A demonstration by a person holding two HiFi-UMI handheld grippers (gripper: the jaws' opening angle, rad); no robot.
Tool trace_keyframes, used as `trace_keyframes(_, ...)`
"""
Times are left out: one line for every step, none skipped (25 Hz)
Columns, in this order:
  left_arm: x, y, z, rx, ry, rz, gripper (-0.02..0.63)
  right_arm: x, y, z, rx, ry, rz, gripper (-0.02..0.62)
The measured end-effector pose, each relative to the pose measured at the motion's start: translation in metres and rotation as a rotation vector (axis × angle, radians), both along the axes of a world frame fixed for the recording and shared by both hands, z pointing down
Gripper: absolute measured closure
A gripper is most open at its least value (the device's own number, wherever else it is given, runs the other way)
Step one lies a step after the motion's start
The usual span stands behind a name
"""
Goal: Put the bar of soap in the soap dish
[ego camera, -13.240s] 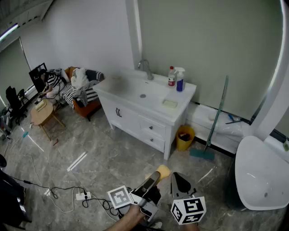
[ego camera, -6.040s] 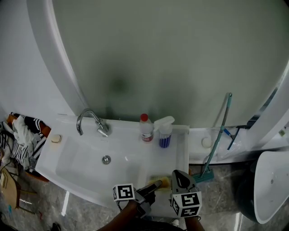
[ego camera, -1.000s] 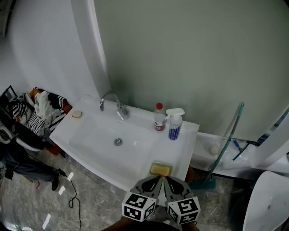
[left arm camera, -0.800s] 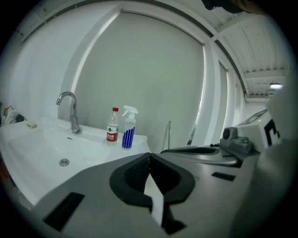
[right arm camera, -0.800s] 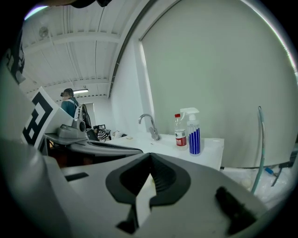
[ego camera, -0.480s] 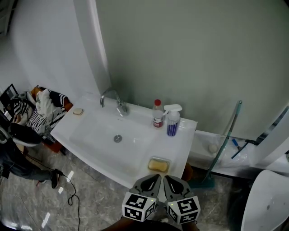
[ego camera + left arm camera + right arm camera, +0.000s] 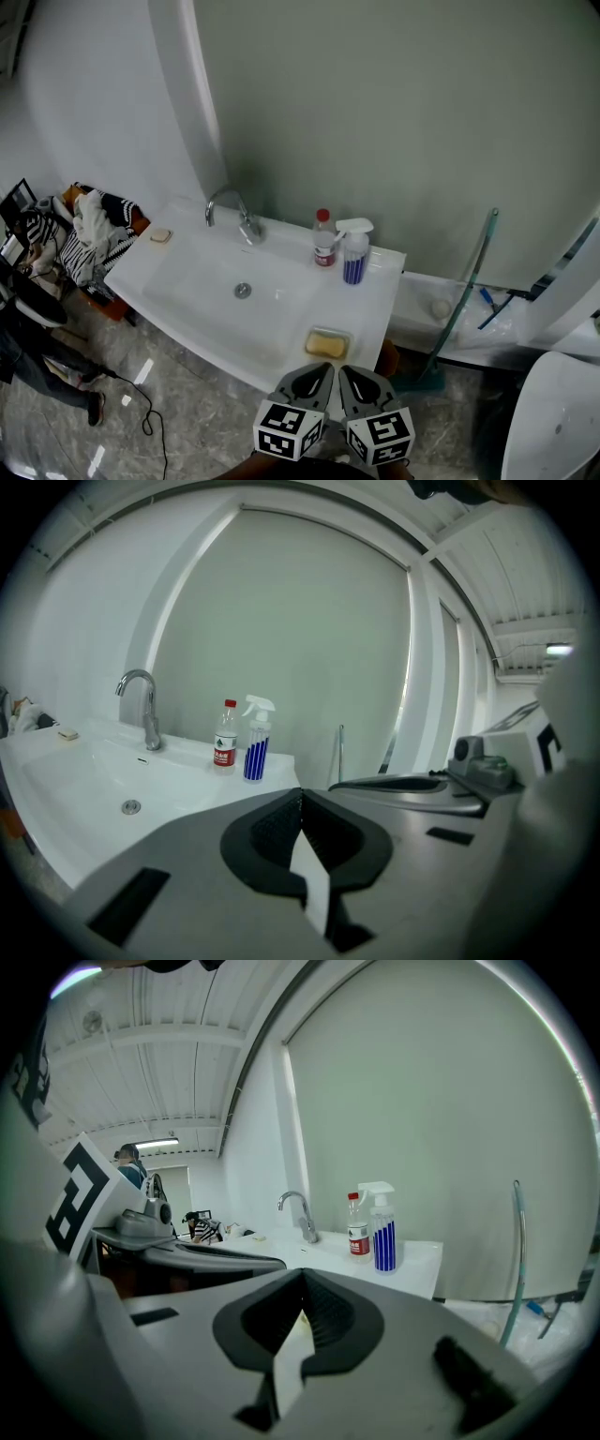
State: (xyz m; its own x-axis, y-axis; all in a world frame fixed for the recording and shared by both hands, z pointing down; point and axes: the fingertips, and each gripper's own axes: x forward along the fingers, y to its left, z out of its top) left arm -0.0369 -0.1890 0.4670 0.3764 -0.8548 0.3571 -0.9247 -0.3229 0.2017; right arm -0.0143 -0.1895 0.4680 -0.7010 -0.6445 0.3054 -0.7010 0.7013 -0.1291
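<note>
The soap (image 7: 324, 346) now lies in the dish (image 7: 330, 330). Six seconds earlier the left gripper was holding the yellow bar right over that dish. By a second ago the bar was already down and both tools had drawn back, and the soap has stayed put since.

In the head view the dish sits on the front right part of the sink top (image 7: 178, 264), at about 4 o'clock from the drain (image 7: 242, 291). The two bottles (image 7: 324, 238) stand at 12 o'clock from it, near the wall.

The left gripper (image 7: 325, 368) and right gripper (image 7: 344, 369) sit side by side at the dish's 6 o'clock, just short of the counter edge and apart from the soap. In each gripper view the jaws are pressed together with nothing between them, left (image 7: 300, 795) and right (image 7: 302, 1275) alike.

Judged from this, the placing is done. The bar rests flat inside the dish with no tool touching it, so nothing looks left to do but keep clear.
</note>
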Motion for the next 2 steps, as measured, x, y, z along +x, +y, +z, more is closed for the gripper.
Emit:
trace_keyframes(-0.0001, 0.0002, 0.0002, 0.000, 0.001, 0.000, 0.597, 0.0000, 0.0003, 0.0002, 0.000, 0.000, 0.001, 0.584)
trace_keyframes(-0.0002, 0.0003, 0.0003, 0.000, 0.002, 0.000, 0.597, 0.0000, 0.0006, 0.0004, -0.001, -0.001, 0.002, 0.584)
